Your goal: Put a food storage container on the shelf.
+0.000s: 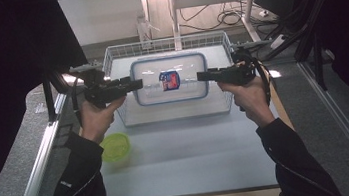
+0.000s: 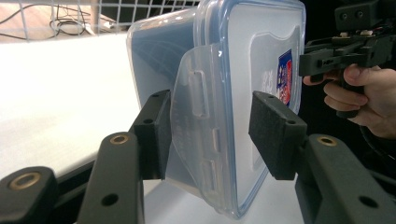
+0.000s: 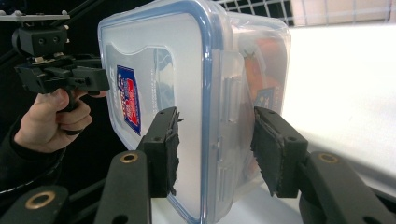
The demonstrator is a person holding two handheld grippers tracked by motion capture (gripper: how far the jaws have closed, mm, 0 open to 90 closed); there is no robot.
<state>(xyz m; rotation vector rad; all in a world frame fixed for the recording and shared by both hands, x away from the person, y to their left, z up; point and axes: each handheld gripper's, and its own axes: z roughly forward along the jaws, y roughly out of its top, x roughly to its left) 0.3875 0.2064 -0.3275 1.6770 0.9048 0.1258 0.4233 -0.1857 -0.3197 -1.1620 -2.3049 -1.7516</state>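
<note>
From the high view, a clear plastic container (image 1: 170, 78) with a blue-rimmed lid and a red-and-blue label is held level between the two grippers, above the wire basket (image 1: 114, 55) that stands at the far end of the white counter (image 1: 189, 151). The left gripper (image 1: 136, 85) meets its left short end, the right gripper (image 1: 202, 76) its right short end. A small green lidded tub (image 1: 115, 146) sits on the counter near the person's left forearm

In the left gripper view, the fingers (image 2: 154, 135) stand partly open around the container's (image 2: 252, 60) end; one pad presses the side latch flap, the other lies on the lid face, so the end is clamped

In the right gripper view, the fingers (image 3: 164, 149) stand about half open and grip the opposite end of the container (image 3: 154, 60), one pad on the lid, one against the body wall
</note>
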